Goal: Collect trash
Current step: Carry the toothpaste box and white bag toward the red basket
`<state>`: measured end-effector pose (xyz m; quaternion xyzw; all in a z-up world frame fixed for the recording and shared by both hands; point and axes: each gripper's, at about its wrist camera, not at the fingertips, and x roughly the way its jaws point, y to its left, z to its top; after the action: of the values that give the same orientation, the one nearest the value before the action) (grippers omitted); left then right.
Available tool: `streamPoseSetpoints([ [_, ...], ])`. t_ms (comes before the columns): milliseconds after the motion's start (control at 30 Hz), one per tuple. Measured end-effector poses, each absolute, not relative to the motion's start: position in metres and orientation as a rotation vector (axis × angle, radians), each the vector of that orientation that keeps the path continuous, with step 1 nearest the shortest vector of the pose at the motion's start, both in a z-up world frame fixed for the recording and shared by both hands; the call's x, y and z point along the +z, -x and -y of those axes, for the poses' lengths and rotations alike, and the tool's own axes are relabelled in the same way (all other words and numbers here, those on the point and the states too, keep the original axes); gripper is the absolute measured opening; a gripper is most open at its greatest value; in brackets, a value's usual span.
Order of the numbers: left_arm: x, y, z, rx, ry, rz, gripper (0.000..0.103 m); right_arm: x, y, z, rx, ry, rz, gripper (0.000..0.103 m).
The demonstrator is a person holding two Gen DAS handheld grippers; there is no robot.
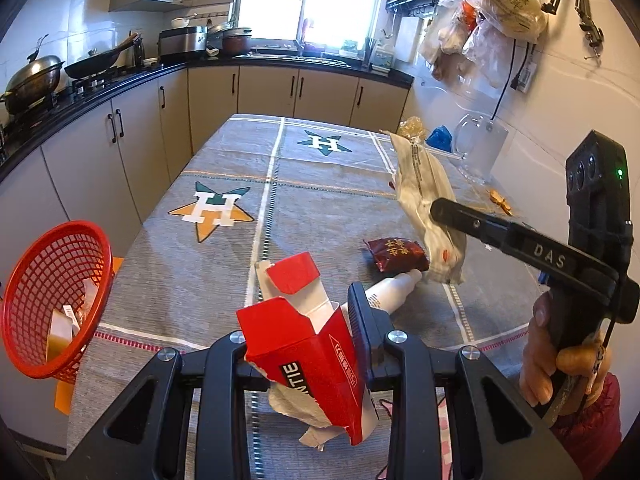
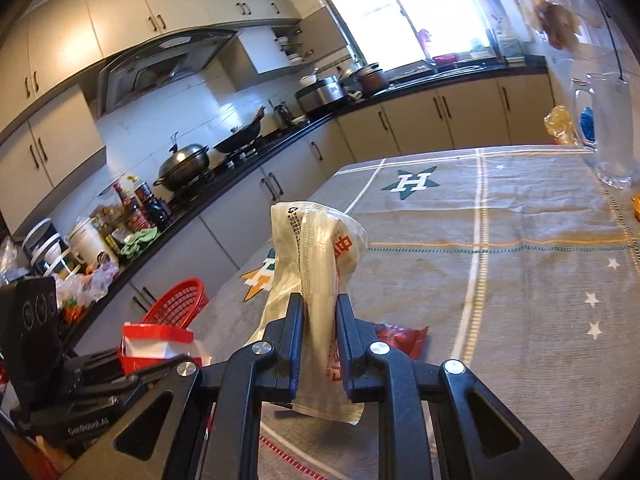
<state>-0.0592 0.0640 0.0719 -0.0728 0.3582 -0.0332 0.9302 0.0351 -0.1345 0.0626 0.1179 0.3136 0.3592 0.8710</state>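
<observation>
Your left gripper (image 1: pixel 304 320) has its jaws clamped on the torn red carton (image 1: pixel 304 344); your right gripper (image 2: pixel 319 320) pinches the white wrapper (image 2: pixel 316 248) above the bench (image 2: pixel 520 260).

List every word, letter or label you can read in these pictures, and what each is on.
"DAS": on the right claw's finger.
"H": inside the tablecloth stars.
"...NTIE": on the red carton in the left claw; the start is hidden.
"GenRobot.AI" (blurred): on the left claw's body.
White wrapper, dark red packet: print too small to read.
</observation>
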Motion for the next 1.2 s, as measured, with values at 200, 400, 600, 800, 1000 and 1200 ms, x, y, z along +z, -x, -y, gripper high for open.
streamPoseSetpoints([
  [200,0.071,0.057,-0.07,-0.063,0.161,-0.733,0.029,0.06,-0.03,0.126,0.787,-0.215,-0.663,0.017],
  [400,0.069,0.053,-0.075,-0.056,0.163,-0.732,0.029,0.055,-0.028,0.117,0.807,-0.19,-0.677,0.017],
  [600,0.066,0.044,-0.084,-0.03,0.162,-0.733,0.029,0.053,-0.029,0.12,0.824,-0.215,-0.688,0.017],
  [800,0.063,0.039,-0.093,-0.02,0.163,-0.736,0.029,0.051,-0.033,0.121,0.836,-0.228,-0.7,0.017],
  [1000,0.065,0.043,-0.105,-0.015,0.181,-0.73,0.029,0.048,-0.034,0.118,0.829,-0.232,-0.72,0.017],
  [1200,0.073,0.056,-0.121,-0.004,0.203,-0.704,0.029,0.054,-0.034,0.115,0.827,-0.27,-0.735,0.017],
])
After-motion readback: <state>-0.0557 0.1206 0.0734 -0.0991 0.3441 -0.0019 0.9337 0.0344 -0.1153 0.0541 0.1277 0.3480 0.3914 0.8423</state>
